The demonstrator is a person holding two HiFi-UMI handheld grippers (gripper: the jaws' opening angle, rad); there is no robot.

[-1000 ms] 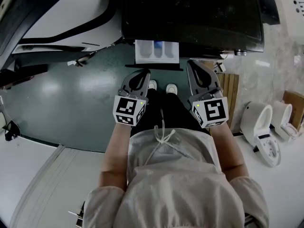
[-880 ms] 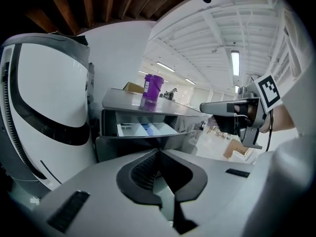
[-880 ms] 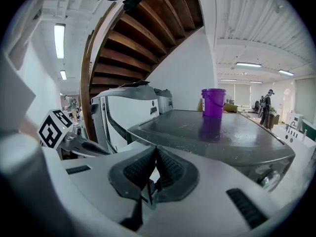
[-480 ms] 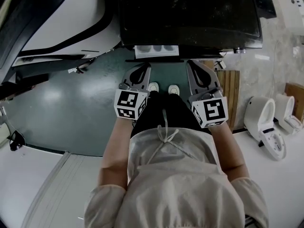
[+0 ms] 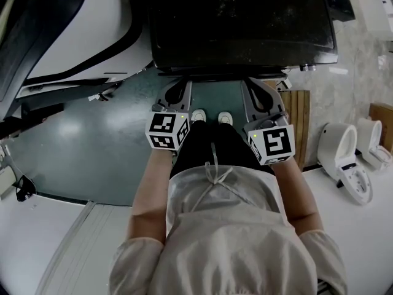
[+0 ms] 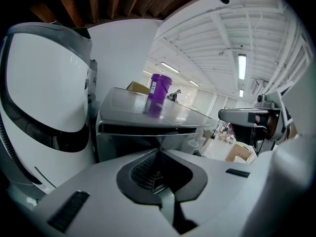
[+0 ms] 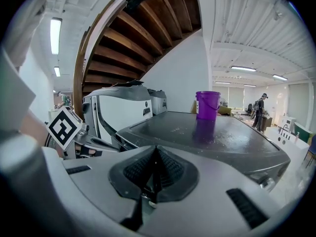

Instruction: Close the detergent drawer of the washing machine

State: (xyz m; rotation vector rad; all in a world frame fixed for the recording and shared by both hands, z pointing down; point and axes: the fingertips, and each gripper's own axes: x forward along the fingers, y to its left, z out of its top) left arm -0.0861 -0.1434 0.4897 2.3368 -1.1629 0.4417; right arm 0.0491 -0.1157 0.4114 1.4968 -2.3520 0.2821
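The washing machine (image 5: 242,20) fills the top of the head view with its dark lid. Its detergent drawer (image 6: 143,137) sits pushed in at the front, and none of it sticks out in the head view. My left gripper (image 5: 180,86) is shut, its tip right at the machine's front edge where the drawer is; I cannot tell if it touches. In the left gripper view the left gripper (image 6: 157,153) points at the drawer front. My right gripper (image 5: 255,85) is also shut and empty, beside the left one at the same edge. The right gripper (image 7: 155,150) looks over the lid.
A purple bucket (image 7: 208,104) stands on the lid's far side. A white appliance (image 5: 80,29) stands at the left, with toilets (image 5: 347,165) and a wooden slat panel (image 5: 300,117) at the right. The person's feet (image 5: 209,115) are on the green floor (image 5: 92,128).
The white drawer stuck out a second ago, showed less half a second ago, and is now in. Both grippers moved forward toward the machine.
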